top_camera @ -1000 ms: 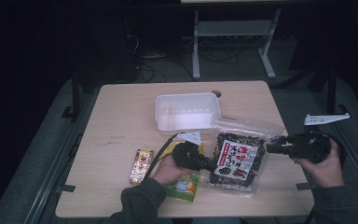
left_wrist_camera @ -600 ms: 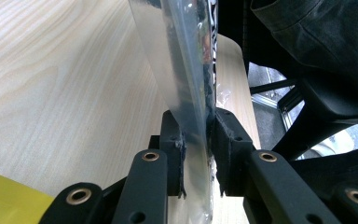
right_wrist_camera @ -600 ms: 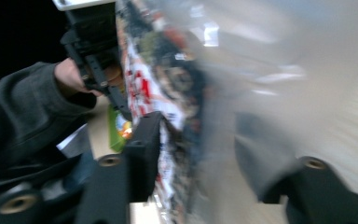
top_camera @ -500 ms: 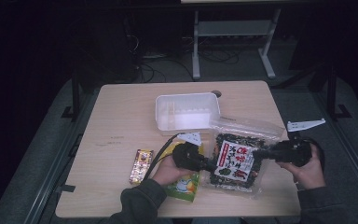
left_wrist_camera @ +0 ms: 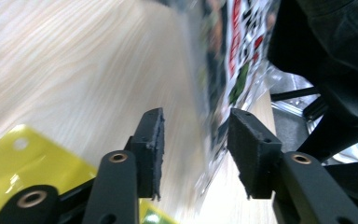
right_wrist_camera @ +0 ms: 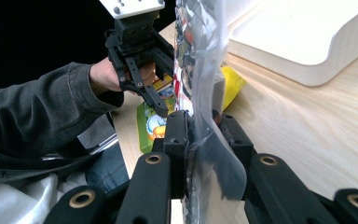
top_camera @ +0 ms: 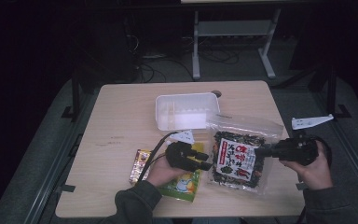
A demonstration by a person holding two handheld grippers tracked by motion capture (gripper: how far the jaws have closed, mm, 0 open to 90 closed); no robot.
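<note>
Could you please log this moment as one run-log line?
right gripper: shut on seaweed bag edge | left gripper: open beside bag

The high view looks down the table (top_camera: 121,116); both gripper views sit close, sharing the seaweed bag (top_camera: 237,156).
</note>
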